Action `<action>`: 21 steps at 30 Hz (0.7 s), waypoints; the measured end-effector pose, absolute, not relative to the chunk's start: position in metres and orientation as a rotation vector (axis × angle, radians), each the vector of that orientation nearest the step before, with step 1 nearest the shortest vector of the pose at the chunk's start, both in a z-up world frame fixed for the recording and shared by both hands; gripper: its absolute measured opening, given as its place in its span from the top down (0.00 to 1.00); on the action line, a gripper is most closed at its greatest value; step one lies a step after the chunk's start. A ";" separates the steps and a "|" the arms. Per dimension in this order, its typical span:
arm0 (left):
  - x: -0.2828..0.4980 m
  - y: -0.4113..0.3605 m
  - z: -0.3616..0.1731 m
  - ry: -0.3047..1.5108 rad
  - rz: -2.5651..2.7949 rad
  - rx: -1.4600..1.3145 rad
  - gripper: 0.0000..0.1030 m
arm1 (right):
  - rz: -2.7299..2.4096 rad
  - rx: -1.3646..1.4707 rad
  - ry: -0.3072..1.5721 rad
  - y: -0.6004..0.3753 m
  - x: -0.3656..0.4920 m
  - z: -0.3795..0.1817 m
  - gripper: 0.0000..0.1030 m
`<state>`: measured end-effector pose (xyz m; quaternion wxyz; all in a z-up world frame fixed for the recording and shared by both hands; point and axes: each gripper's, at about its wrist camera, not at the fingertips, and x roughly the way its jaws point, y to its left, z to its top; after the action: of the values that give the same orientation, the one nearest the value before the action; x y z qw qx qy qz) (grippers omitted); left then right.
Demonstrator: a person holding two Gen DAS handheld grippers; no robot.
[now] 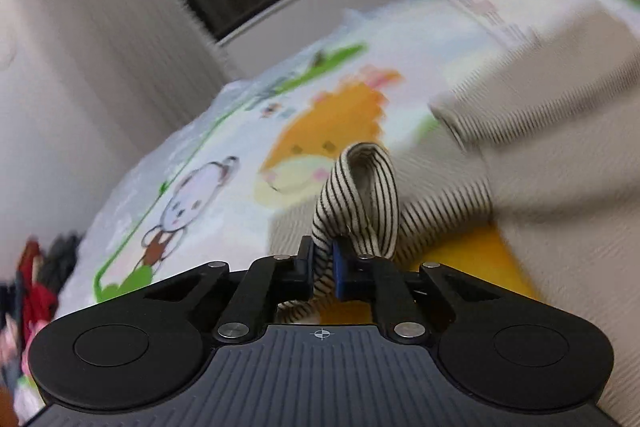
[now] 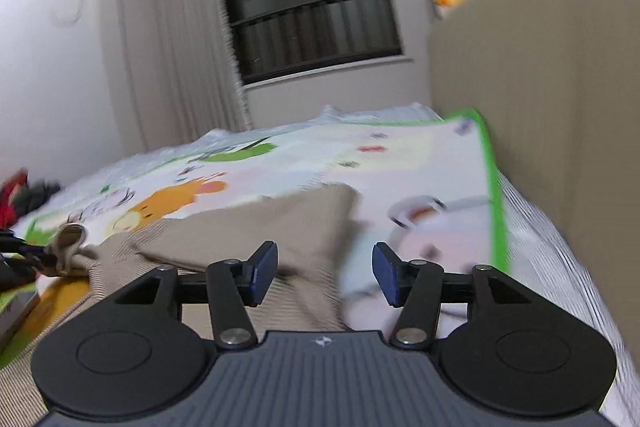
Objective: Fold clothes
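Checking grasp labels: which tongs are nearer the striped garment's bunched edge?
Left. The left tongs are shut on the striped garment, its bunched edge looped up between them. The right tongs are open, hovering over the garment's flat part, off to the side of that edge.

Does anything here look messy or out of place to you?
Only the striped garment: it lies rumpled on the cartoon mat, one edge bunched into a loop in the left gripper. A heap of clothes sits at the mat's far left.

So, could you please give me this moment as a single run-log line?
left gripper: shut on striped garment | right gripper: open, over garment | surface: cartoon mat
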<state>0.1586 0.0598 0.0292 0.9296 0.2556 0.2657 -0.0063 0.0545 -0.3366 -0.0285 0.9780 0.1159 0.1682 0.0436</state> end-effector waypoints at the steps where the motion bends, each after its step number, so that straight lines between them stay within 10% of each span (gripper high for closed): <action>1: 0.162 0.057 0.048 0.530 0.004 0.495 0.91 | 0.092 0.292 0.327 -0.351 0.051 -0.036 0.49; 9: 0.189 -0.040 0.169 0.380 -0.044 0.305 0.91 | 0.179 0.641 0.223 -0.419 0.027 -0.065 0.40; 21: 0.173 -0.210 0.141 0.453 -0.446 0.234 0.77 | 0.259 0.835 0.271 -0.449 0.041 -0.084 0.31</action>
<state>0.1732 -0.2103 0.1411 0.9433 0.1147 0.2221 -0.2186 0.0414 -0.4494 -0.0837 0.8972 0.4029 0.1307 0.1250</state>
